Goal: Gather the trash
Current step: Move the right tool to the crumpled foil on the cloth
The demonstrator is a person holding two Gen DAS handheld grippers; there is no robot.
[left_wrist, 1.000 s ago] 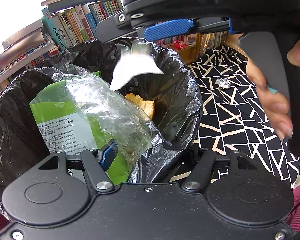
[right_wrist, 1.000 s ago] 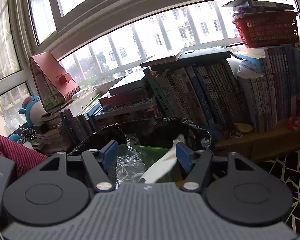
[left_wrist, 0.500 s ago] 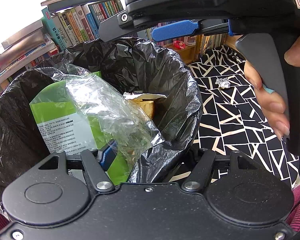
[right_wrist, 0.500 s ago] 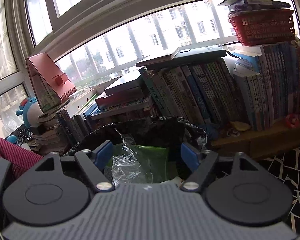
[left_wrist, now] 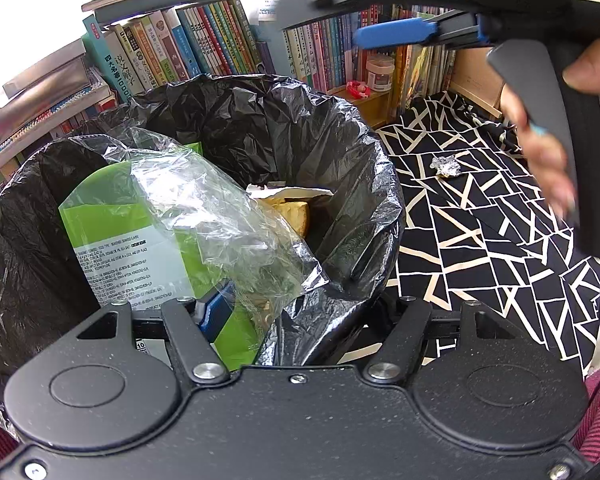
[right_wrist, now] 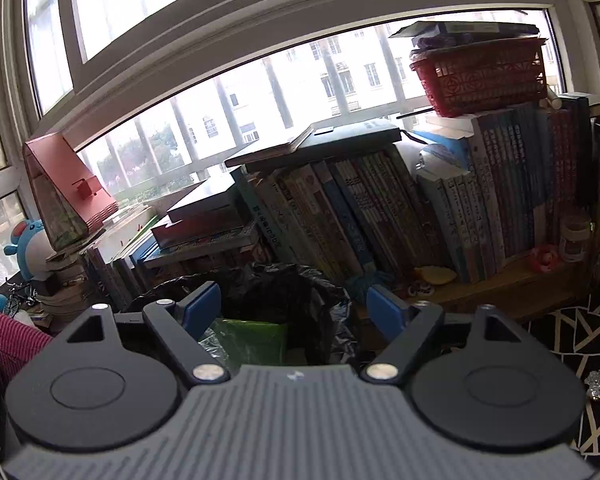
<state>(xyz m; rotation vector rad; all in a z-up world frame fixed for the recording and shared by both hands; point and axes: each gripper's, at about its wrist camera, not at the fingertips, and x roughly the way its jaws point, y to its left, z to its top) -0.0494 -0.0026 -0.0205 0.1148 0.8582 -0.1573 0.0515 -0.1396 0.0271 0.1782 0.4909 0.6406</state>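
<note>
While my right hand-held gripper hangs with jaws apart above the bin, my left hand-held gripper straddles its rim, clamping nothing I can see; foil ball lies on the patterned cloth.

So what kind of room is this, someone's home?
Probably a lived-in home room by a window: rows of paperback books packed along a wooden shelf, a blue plush toy on the sill, and a black-and-white patterned cloth beside the black-lined trash bin.

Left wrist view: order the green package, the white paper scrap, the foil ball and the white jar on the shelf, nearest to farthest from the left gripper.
1. green package, against the left gripper, inside the bag
2. white paper scrap, deeper in
3. foil ball, right, on patterned cloth
4. white jar, back shelf
</note>
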